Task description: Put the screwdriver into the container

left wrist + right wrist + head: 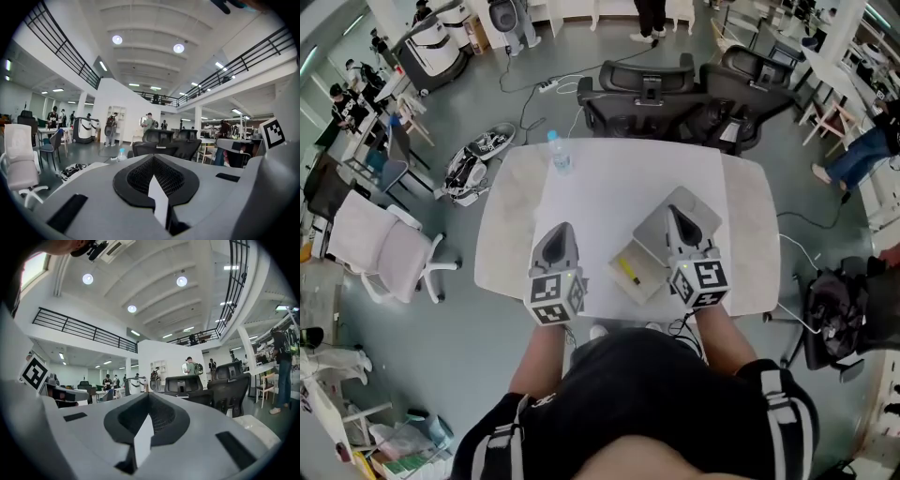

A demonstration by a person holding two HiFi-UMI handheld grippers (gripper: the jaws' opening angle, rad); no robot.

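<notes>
Hovering shut and empty, the left gripper [564, 227] and right gripper [670, 210] seem finished: the screwdriver [625, 270] apparently lies inside the container [649, 281], so only withdrawing remains.

Grey floor [469, 337], black office chairs [647, 89] beyond the white table [619, 178] — round ceiling lights [117, 40] above.

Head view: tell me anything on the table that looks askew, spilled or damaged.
Nothing spilled or damaged. The container sits at an angle to the table edges, lid open, a yellow item inside; the bottle stands upright.
</notes>
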